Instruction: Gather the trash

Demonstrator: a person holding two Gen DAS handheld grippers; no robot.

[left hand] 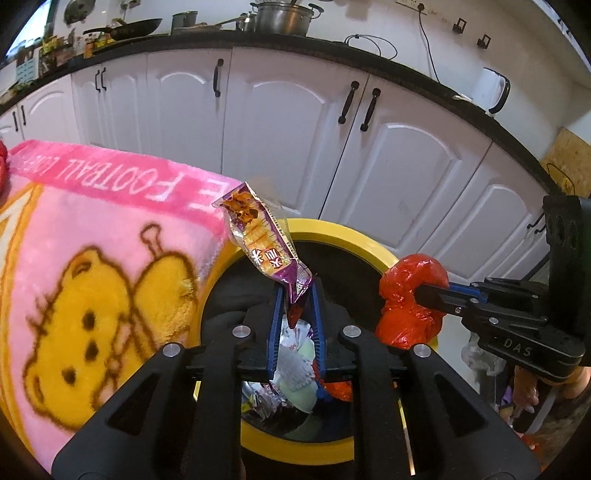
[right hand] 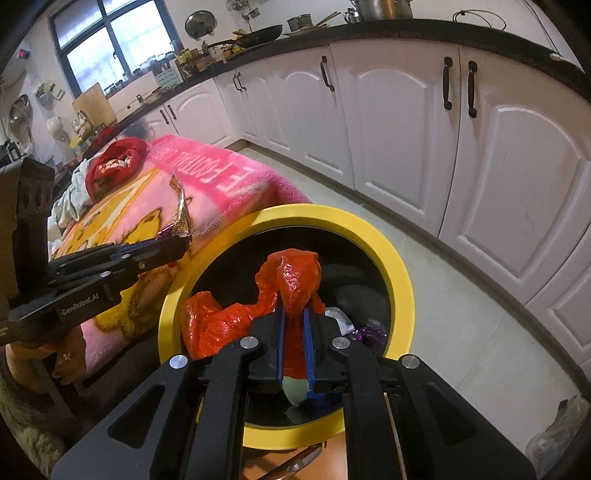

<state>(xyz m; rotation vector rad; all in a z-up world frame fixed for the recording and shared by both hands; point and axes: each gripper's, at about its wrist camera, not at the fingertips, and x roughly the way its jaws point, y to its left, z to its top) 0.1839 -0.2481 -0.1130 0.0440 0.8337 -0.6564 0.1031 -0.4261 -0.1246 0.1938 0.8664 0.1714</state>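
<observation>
While both grippers hang over the yellow-rimmed bin (left hand: 334, 227), each has trash pinched in its fingers. Left gripper (left hand: 296, 295) fingers closed on the lower end of a purple-orange snack wrapper (left hand: 258, 236); the wrapper stands up and leans toward the bin's far-left rim. Right gripper (right hand: 294, 308) fingers closed on a crumpled red plastic bag (right hand: 291, 280); a loose lobe of the bag droops inside the bin's left wall. In the left wrist view that bag (left hand: 406, 299) sits over the bin's right rim, clamped by the right gripper's fingers (left hand: 428, 293).

Inside the bin: black liner, crumpled foil and white wrappers (left hand: 295, 332), a pale green piece (right hand: 295, 393), a purple wrapper (right hand: 364, 338) near the right wall.

Pink blanket with yellow bear print (left hand: 92, 258) touches the bin's left rim, draped over something beneath that is not visible. On the blanket, well beyond the bin, a red cloth (right hand: 116, 162) and a whitish cloth (right hand: 72, 192). White cabinets with black handles (left hand: 354, 103) stand behind the bin, with bare floor (right hand: 443, 295) between. Dark counter (left hand: 332, 44) above the cabinets carries a steel pot (left hand: 282, 16), a black pan (left hand: 133, 27) and a white kettle (left hand: 495, 88). Window (right hand: 107, 40) far left of the bin. A hand with a ring (right hand: 64, 356) grips the left gripper's handle, left of the bin.
</observation>
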